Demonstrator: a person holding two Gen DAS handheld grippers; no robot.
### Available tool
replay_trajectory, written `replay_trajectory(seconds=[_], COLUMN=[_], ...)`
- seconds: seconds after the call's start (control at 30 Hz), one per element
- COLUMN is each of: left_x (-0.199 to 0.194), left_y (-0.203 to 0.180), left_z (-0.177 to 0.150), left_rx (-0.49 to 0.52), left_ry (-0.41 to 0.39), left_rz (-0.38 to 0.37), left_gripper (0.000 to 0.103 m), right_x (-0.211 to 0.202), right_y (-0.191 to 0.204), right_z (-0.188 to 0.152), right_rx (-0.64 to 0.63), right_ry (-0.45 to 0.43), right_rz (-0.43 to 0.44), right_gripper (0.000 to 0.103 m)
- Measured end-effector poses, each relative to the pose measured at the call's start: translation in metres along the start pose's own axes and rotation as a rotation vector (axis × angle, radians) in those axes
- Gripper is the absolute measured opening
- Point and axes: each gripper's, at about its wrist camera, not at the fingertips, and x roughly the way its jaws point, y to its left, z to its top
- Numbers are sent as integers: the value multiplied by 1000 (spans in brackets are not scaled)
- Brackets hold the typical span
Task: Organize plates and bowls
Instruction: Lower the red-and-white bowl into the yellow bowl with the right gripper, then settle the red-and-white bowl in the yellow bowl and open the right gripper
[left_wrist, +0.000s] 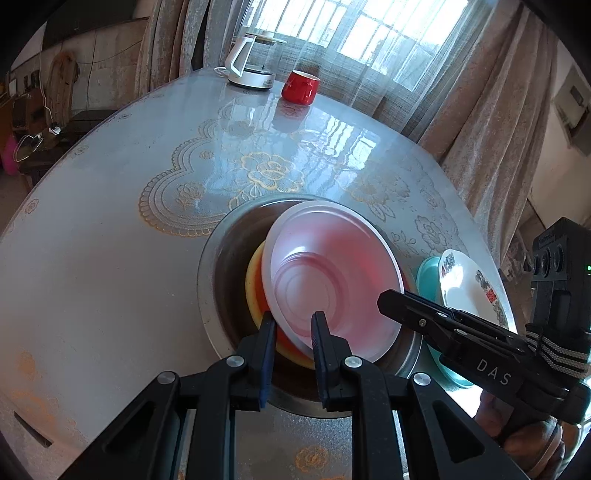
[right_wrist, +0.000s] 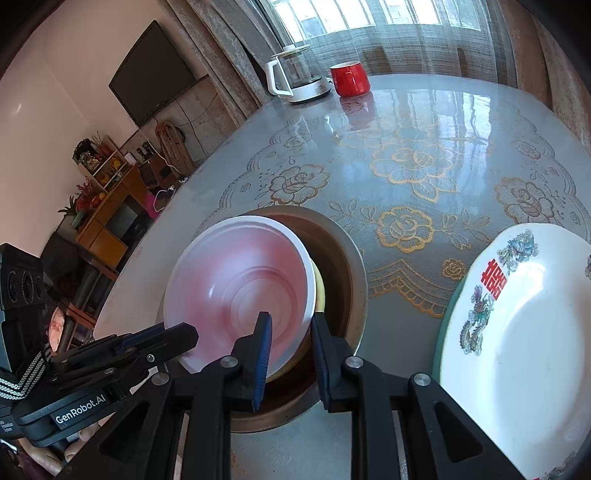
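There are two grippers, the left gripper (left_wrist: 293, 325) and the right gripper (right_wrist: 290, 325). There is one pink bowl (left_wrist: 332, 273), one yellow bowl (left_wrist: 255, 284), one big metal bowl (left_wrist: 221, 266), one white plate (right_wrist: 517, 332), one teal plate (left_wrist: 426, 273), one red cup (left_wrist: 300, 86) and one kettle (left_wrist: 247, 62).

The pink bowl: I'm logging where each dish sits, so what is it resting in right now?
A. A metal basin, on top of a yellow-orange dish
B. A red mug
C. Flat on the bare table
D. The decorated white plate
A: the pink bowl leans tilted inside the metal basin, lying over a yellow-orange dish; the decorated white plate sits apart on the table.
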Motion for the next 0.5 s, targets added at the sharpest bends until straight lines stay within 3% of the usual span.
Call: replay_trajectory(seconds=[0.5], left_x=[5], left_y=[-8], left_z=[2], left_rx=[60], left_ry=[-20], left_rz=[91], left_gripper=[18], right_x=[-11], right_y=[2], right_z=[-8], right_rx=[-18], right_ry=[-46], right_rz=[-1], right_gripper=[27])
